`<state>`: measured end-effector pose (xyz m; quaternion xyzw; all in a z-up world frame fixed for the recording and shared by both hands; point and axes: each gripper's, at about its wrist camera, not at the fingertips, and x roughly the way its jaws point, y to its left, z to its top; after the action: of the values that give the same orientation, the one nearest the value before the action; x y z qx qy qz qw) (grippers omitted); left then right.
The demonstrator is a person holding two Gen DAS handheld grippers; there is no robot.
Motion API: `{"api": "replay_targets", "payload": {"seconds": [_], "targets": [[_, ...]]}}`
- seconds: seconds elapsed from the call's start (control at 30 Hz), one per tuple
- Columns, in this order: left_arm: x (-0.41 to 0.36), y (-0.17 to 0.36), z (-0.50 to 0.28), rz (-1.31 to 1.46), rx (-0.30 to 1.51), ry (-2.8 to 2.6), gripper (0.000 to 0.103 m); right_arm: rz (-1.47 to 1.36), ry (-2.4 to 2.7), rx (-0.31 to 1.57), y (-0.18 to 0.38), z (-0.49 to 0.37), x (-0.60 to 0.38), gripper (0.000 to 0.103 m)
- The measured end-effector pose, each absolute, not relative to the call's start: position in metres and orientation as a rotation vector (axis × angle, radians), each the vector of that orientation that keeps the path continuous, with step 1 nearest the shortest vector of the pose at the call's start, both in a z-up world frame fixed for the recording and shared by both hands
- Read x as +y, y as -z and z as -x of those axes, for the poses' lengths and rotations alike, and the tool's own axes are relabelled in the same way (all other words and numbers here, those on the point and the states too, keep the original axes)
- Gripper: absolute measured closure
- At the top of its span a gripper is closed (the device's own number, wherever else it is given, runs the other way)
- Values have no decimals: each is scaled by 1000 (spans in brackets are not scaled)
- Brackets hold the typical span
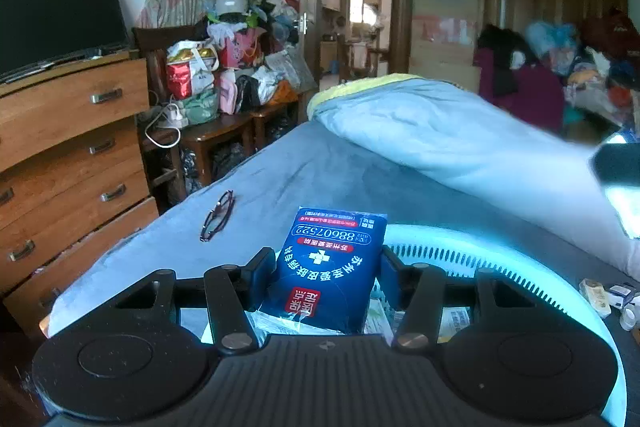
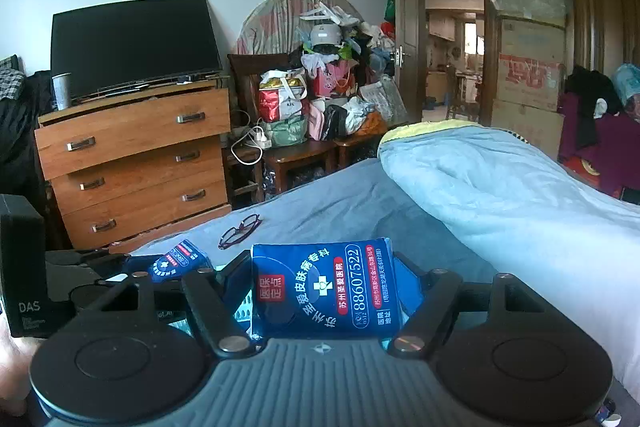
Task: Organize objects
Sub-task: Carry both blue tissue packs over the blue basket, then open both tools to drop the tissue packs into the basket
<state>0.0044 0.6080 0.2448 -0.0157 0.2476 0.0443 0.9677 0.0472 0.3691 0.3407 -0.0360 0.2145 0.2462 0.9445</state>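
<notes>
We see left tool [image 1: 328, 273] clamped on blue tissue pack [image 1: 334, 267], held upright above round white basket [image 1: 520, 267] on bed [image 1: 304, 167]. Right tool [image 2: 322, 285] grips second blue tissue pack [image 2: 324, 287] lying sideways between its fingers. We spot left tool's pack at lower left in right view. Glasses [image 1: 217, 215] lie on bed beyond, apart from basket.

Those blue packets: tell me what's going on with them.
A person is tidying things on a bed, with a gripper in each hand. The left gripper is shut on one blue tissue packet above a round white basket. The right gripper is shut on another blue packet. Glasses lie on the blanket.
</notes>
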Motion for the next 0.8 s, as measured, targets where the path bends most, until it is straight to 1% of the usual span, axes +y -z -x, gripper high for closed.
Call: {"api": "replay_targets", "payload": {"seconds": [0.53,0.63,0.67,0.73,0.77,0.8], "targets": [[596,-233,-8,-5,527,-77,48,26,-504,459,-321,-76,372,29],[596,-230,-9,-19,539,-83,46,0,-507,462,-316,-80,372,29],[595,-229,-9,-20,541,-86,45,-3,-509,465,-314,-82,372,28],[595,-230,-9,-18,537,-99,36,-2,-514,470,-312,-84,374,24],[595,-230,-9,-16,531,-104,26,2,-518,467,-312,-84,373,16],[594,-232,-9,-15,525,-109,20,6,-514,459,-313,-84,371,12]]}}
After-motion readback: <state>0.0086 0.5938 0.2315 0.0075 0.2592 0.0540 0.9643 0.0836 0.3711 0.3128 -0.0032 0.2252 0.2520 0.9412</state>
